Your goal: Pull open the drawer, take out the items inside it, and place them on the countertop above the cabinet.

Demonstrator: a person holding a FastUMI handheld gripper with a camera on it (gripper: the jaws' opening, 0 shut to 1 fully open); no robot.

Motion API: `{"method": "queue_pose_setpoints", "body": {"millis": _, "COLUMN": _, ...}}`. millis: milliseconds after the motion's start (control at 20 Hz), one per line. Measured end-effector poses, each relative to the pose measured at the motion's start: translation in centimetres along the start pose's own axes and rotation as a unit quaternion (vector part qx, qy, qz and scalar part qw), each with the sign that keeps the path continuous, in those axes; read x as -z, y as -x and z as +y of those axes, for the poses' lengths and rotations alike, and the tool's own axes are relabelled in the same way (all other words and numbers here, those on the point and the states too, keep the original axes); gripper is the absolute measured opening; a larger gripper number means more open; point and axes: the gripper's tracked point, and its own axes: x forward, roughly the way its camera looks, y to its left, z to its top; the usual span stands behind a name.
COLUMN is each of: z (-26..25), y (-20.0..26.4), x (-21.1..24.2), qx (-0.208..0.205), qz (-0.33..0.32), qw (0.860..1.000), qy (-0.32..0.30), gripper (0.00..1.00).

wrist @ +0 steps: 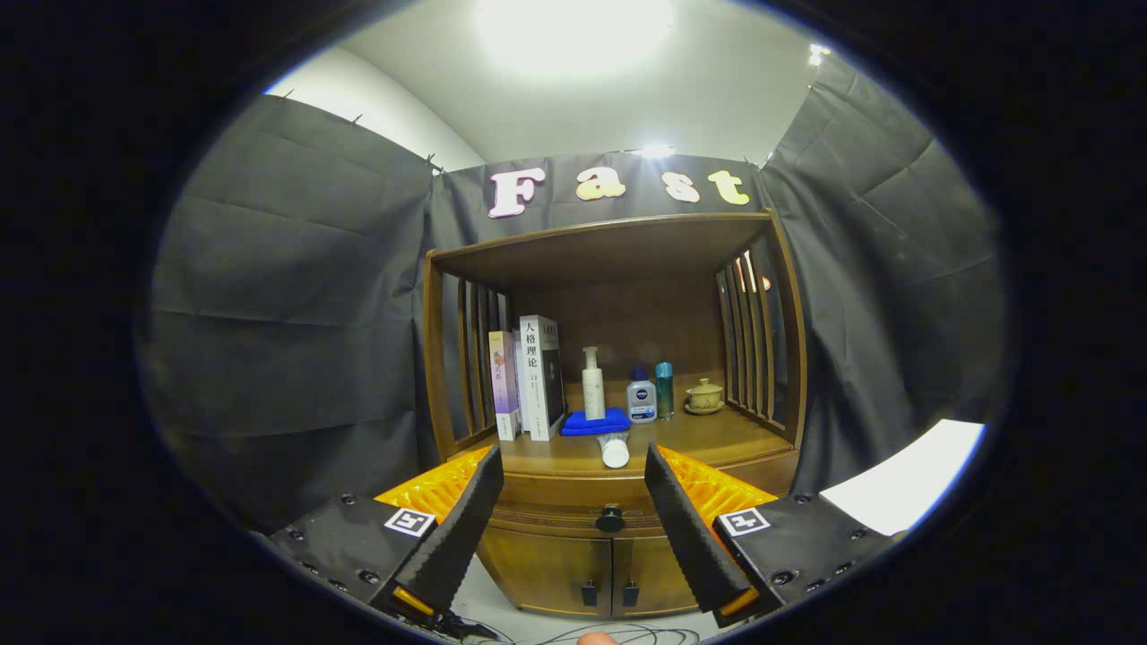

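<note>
Along the left of the countertop, against the slatted side of the cabinet, two books stand upright. Next to them lies a folded blue cloth with a white pump bottle standing on it, and just in front of the cloth a white tube lies on its side, its cap end toward the camera and close to the countertop's front edge. Further right stand a small white bottle with a blue cap, then a slim teal bottle, and at the far right a lidded ceramic cup on a saucer. Below the countertop, the drawer sits flush with the cabinet front, its round dark knob centred and free of contact. The gripper is spread wide, pinching nothing; the knob lies between and beyond its fingers, well apart from both. Beneath, the two cabinet doors are closed. As to progress: the drawer is closed and its contents cannot be seen. This scene fits equally a drawer awaiting opening with items inside, or one emptied and pushed back, with some countertop articles, possibly the lying tube, having come from it. The pictures do not settle which.
</note>
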Motion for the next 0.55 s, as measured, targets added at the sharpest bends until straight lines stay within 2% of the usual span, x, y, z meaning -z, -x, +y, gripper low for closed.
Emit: {"method": "queue_pose_setpoints", "body": {"millis": 550, "z": 0.67, "y": 0.09, "x": 0.54, "qx": -0.013, "qz": 0.011, "qw": 1.0, "qy": -0.008, "gripper": 0.98}}
